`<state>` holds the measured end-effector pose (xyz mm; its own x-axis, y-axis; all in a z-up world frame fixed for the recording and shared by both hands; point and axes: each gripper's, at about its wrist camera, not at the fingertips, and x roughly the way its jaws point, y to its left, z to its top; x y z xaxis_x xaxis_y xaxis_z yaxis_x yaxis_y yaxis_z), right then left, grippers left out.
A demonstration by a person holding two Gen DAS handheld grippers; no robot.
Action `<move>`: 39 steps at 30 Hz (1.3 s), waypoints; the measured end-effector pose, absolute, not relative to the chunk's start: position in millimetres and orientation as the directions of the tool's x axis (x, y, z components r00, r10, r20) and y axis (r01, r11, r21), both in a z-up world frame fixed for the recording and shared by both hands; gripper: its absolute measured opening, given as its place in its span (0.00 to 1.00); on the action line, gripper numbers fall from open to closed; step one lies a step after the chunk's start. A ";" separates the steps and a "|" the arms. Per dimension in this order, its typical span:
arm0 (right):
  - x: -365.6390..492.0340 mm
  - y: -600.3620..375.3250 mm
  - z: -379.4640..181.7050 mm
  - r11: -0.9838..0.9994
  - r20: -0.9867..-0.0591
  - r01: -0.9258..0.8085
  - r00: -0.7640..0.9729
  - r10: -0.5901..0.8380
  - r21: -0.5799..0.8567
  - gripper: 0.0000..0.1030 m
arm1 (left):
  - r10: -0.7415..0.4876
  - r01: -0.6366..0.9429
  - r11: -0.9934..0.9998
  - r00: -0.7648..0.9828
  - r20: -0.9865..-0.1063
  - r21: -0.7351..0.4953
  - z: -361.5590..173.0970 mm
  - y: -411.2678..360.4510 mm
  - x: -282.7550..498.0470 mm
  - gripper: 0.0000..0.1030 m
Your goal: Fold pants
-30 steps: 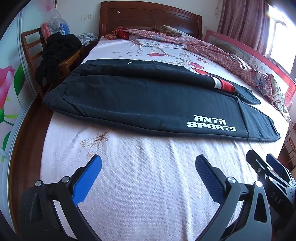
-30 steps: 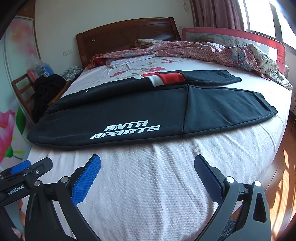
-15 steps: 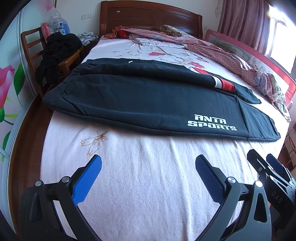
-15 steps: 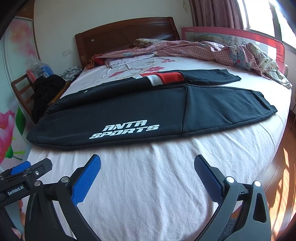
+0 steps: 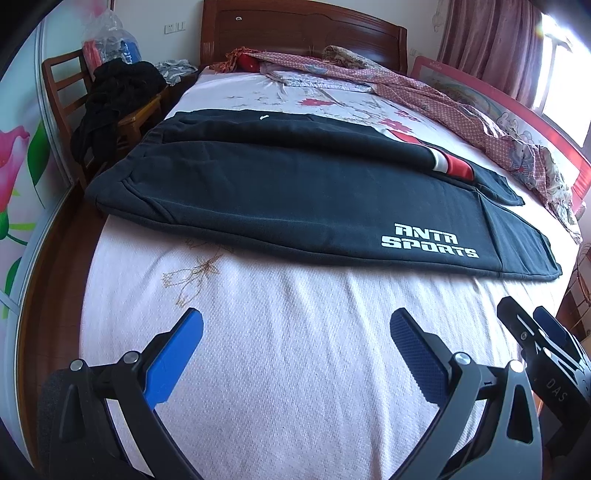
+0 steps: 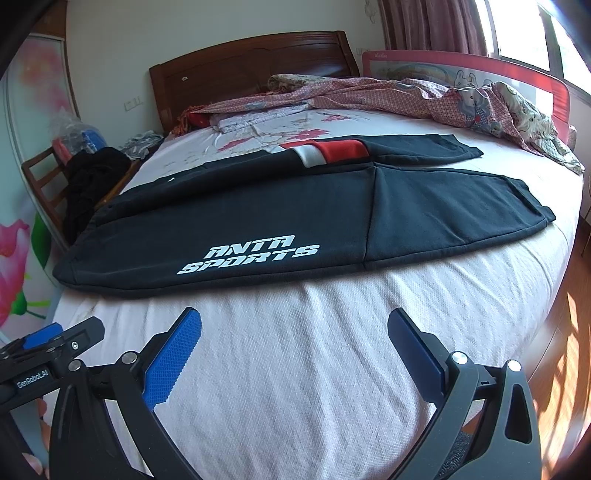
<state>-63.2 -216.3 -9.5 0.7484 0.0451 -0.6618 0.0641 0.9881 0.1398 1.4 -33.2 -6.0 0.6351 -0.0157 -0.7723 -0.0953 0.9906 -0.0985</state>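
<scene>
across the middle of the bed (image 5: 295,369), black pants (image 5: 295,192) lie flat, waistband at its left edge. left gripper (image 5: 295,332) and right gripper (image 6: 294,328) hover near the front edge, jaws wide apart, empty.

I see a bed (image 5: 295,369) with a pink sheet and a wooden headboard (image 5: 295,33). A checked quilt (image 6: 424,99) lies crumpled along the red rail (image 6: 517,74). Beside the bed, a chair (image 5: 62,85) carries dark clothes (image 5: 118,88).
</scene>
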 end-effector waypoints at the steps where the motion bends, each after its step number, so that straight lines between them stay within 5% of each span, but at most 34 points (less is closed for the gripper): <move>1: -62.8 -216.9 -10.3 0.987 -0.664 0.064 0.746 0.049 0.145 0.97 | -0.017 -0.096 0.990 0.632 -0.775 -0.101 -6.4 -32.2 1.8 0.98; 7: -58.8 -221.3 -16.5 0.982 -0.685 0.082 0.726 0.059 0.171 0.97 | -0.133 -0.097 0.967 0.598 -0.791 -0.236 -5.7 -6.9 11.1 0.98; 14: -57.3 -226.1 -19.1 0.977 -0.696 0.103 0.716 0.058 0.188 0.97 | -0.481 -0.223 0.703 0.550 -0.682 -0.676 -18.8 64.4 38.3 0.98; 17: -56.5 -225.3 -18.7 0.978 -0.696 0.099 0.716 0.058 0.184 0.97 | -0.537 -0.319 0.572 0.551 -0.639 -0.756 -30.8 91.4 52.5 0.98; 26: -57.1 -226.6 -18.9 0.978 -0.697 0.103 0.715 0.056 0.184 0.97 | -0.603 -0.474 0.262 0.599 -0.526 -0.840 -75.4 119.6 77.1 0.98; 39: -57.3 -224.8 -21.1 0.979 -0.706 0.099 0.706 0.056 0.177 0.97 | -0.579 -0.499 0.188 0.639 -0.506 -0.846 -70.8 117.2 100.8 0.98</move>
<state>-57.3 -224.8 -21.1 0.7061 0.0560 -0.7059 0.0988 0.9793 0.1766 100.8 117.2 -70.8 0.6393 -0.5789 -0.5062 -0.4994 0.1880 -0.8457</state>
